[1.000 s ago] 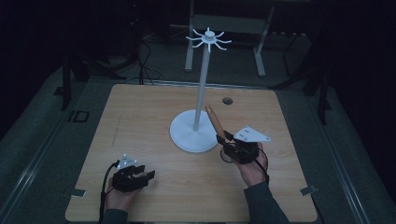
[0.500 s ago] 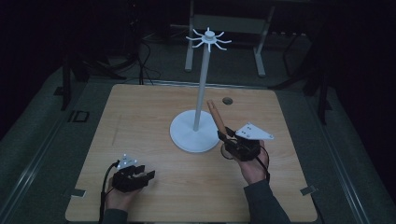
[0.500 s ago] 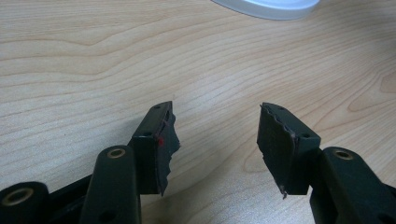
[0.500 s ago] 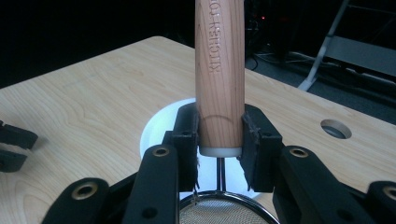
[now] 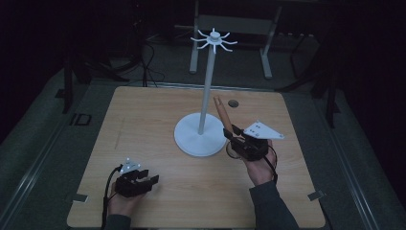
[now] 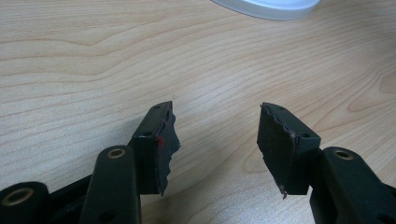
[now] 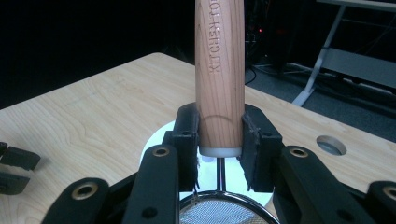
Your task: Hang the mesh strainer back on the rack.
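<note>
A: High view, dim. Right gripper sits just beside the white stand, clamped on a strainer's wooden handle; the handle slants up beside the pole.

B: Right gripper view agrees: pads pressed on both sides of the handle, metal mesh bowl hanging below the jaws. It looks clear of the table, though that part is hard to read.

A: Left gripper?

B: Low on the wooden table, near edge; jaws apart, nothing between them.
</note>
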{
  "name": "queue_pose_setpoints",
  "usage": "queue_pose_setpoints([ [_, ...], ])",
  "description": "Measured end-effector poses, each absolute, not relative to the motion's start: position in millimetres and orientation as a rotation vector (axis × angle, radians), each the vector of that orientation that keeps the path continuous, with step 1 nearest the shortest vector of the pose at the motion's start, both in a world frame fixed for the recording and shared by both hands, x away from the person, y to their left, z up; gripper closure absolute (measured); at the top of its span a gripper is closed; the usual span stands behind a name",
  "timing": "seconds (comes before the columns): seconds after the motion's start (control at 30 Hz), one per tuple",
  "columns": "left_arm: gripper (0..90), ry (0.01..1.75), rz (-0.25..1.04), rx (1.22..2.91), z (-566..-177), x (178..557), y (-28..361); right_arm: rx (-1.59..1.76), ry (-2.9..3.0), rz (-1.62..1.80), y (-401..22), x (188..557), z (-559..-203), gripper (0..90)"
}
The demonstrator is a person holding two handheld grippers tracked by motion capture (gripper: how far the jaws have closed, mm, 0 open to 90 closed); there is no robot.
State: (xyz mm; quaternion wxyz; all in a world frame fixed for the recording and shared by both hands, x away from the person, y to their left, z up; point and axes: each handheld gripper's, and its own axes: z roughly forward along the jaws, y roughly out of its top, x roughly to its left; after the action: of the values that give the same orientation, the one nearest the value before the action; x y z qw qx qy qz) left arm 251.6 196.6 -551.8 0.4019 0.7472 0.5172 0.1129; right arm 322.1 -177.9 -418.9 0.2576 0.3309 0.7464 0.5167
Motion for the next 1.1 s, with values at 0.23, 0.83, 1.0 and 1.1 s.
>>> queue_pose_setpoints([
  [0.23, 46.2, 1.308, 0.288, 1.886, -552, 252, 197, 0.901, 2.001, 1.428, -179, 323, -412, 69.7],
  [0.83, 46.2, 1.307, 0.287, 1.886, -552, 252, 197, 0.914, 1.96, 1.51, -182, 327, -398, 69.6],
  [1.0, 46.2, 1.307, 0.286, 1.886, -552, 252, 197, 0.924, 1.938, 1.54, -184, 328, -394, 69.6],
  [1.1, 46.2, 1.307, 0.286, 1.887, -552, 252, 197, 0.929, 1.928, 1.548, -185, 329, -391, 69.6],
])
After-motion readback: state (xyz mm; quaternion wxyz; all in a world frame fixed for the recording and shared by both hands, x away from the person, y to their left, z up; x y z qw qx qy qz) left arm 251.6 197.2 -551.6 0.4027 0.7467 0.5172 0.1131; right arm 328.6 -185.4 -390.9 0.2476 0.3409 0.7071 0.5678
